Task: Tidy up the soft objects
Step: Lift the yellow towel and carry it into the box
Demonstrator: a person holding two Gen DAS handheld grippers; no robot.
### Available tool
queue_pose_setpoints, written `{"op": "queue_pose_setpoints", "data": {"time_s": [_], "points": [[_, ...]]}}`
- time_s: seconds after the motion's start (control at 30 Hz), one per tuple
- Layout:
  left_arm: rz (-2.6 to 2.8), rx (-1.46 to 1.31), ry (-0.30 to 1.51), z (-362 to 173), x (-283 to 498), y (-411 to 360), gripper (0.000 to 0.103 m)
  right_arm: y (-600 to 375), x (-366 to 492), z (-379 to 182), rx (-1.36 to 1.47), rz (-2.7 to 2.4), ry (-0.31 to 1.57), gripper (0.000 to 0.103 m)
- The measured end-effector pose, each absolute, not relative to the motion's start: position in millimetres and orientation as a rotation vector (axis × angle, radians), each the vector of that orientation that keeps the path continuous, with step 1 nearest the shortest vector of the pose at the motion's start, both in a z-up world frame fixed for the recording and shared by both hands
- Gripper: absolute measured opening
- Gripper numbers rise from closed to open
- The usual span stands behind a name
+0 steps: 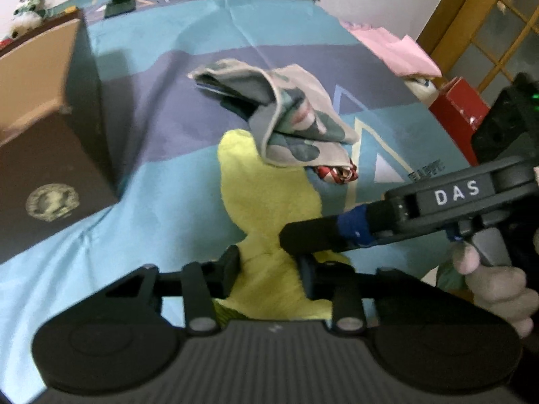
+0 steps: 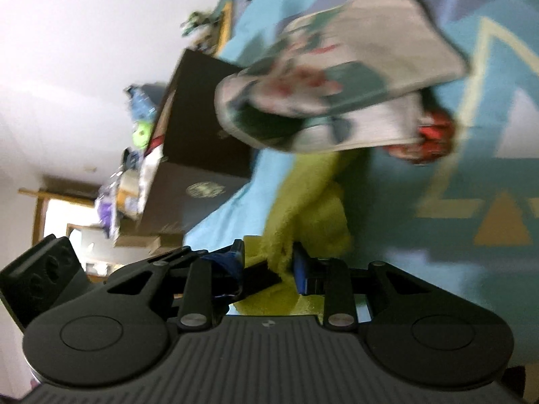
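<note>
Tongs first: the left tongs (image 1: 269,262) straddle the near end of the yellow towel (image 1: 269,202), fingers on either side of the fabric, and look closed on it, though the contact itself sits low in the left wrist view. The right tongs (image 2: 269,262) come in from the side and pinch the same near end; in the right wrist view the yellow pile is bunched between the blue-taped fingers (image 2: 301,269), so they are clamped on the towel too.

From there the towel runs away across the bed (image 1: 161,181), its far end tucked under the patterned cloth (image 1: 296,114), which lies crumpled on top. A small red-and-white item (image 1: 337,173) peeks out from beneath that cloth. A brown box (image 1: 50,155) stands well to the left.

With both grips crowded on one edge, the step probably calls for sliding the two tongs apart along the hem before lifting, so the towel hangs flat. Draw it out slowly and low: pulling hard would likely drag the patterned cloth along. Motion blur hides finer folds.
</note>
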State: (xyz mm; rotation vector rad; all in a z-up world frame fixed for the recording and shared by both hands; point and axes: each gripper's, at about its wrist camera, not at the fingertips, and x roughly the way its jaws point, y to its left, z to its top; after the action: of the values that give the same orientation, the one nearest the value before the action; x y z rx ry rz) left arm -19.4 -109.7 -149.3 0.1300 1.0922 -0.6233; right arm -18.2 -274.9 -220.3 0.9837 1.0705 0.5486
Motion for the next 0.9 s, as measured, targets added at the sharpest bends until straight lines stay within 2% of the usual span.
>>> {"op": "queue_pose_setpoints", "data": {"time_s": [0.17,0.47,0.67,0.77,0.9], "points": [[-0.637,0.09,1.039,-124,-29,-78,0.017,-248,-12,-195,0.934,0.662,1.033,0.012],[-0.677,-0.006,0.871,-65,-43,-14,0.018,-205,8,-136,0.901,0.805,0.912,0.012],[-0.714,-0.047,0.684,-3,-38,35,0.019,-174,30,-69,0.892,0.912,0.731,0.012],[-0.727,-0.057,0.578,28,-24,59,0.019,-155,56,-38,0.838,0.948,0.631,0.012],[-0.703,-0.059,0.483,49,6,83,0.018,-134,95,-28,0.814,0.945,0.587,0.012]]}}
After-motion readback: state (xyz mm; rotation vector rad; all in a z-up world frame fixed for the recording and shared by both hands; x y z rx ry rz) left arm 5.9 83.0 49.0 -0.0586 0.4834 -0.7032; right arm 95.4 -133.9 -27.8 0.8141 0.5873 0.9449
